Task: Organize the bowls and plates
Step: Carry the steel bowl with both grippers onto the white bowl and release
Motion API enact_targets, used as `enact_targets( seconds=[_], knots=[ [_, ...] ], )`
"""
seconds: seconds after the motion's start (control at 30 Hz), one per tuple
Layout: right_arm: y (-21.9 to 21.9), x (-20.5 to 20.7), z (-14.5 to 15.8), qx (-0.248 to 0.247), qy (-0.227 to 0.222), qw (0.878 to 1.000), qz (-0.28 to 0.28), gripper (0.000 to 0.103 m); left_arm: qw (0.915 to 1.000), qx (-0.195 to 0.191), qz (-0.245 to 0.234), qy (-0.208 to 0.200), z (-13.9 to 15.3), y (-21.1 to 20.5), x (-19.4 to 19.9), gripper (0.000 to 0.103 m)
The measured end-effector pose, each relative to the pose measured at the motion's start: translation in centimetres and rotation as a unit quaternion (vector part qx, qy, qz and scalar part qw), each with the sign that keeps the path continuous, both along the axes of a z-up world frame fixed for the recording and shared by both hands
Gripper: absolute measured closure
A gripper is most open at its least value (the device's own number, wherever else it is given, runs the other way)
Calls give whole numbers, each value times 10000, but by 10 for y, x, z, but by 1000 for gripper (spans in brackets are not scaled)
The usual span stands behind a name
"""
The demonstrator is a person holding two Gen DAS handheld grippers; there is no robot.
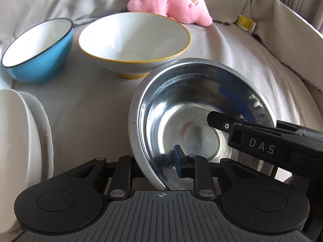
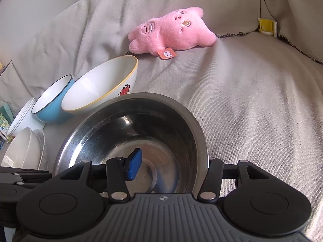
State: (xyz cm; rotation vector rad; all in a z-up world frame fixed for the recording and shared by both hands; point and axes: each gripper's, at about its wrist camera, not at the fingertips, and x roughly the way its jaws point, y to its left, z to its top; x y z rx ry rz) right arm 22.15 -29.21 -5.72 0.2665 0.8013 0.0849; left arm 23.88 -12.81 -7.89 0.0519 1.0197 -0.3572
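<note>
Beige cloth carries a steel bowl at lower centre, its rim grasped by both left gripper and right gripper.

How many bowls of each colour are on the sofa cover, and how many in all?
Steel bowl: 1
Blue bowl: 1
White bowl with yellow rim: 1
Plain white bowls: at least 1; the stack is too unclear to count
Total: at least 4

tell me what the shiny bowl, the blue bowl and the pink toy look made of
Shiny bowl: metal, probably stainless steel, polished; it mirrors the blue finger pads and light.
Blue bowl: looks like glazed ceramic or enamel, glossy blue outside, white inside, dark rim; cannot tell which.
Pink toy: plush fabric, fuzzy matte pile, stitched face.
</note>
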Motion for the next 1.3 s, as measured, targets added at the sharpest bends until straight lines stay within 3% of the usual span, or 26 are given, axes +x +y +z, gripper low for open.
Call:
enact_targets(
  seconds=[0.27,0.43,0.6,0.77,1.0,1.13,1.3],
  knots=[
    [8,-20,11,63,61,10000,37,52,9998,-154,149,21,9,15,-21,80],
    [24,-36,41,57,-145,9998,157,52,9985,-395,211,-319,39,39,-43,80],
    [59,-47,82,-41,-488,9978,446,51,9947,-689,498,-575,74,82,-54,80],
    [112,-44,105,-139,-615,9942,866,49,9909,-696,862,-767,94,130,-60,80],
    [181,-29,94,-290,-371,9894,1373,49,9844,-902,1410,-536,77,198,-55,80],
    [206,-22,79,-398,-126,9864,1588,49,9819,-985,1590,-285,57,221,-52,81],
    [233,-11,64,-726,53,9817,1762,49,9787,-1008,1763,-294,45,240,-48,81]
  ],
)
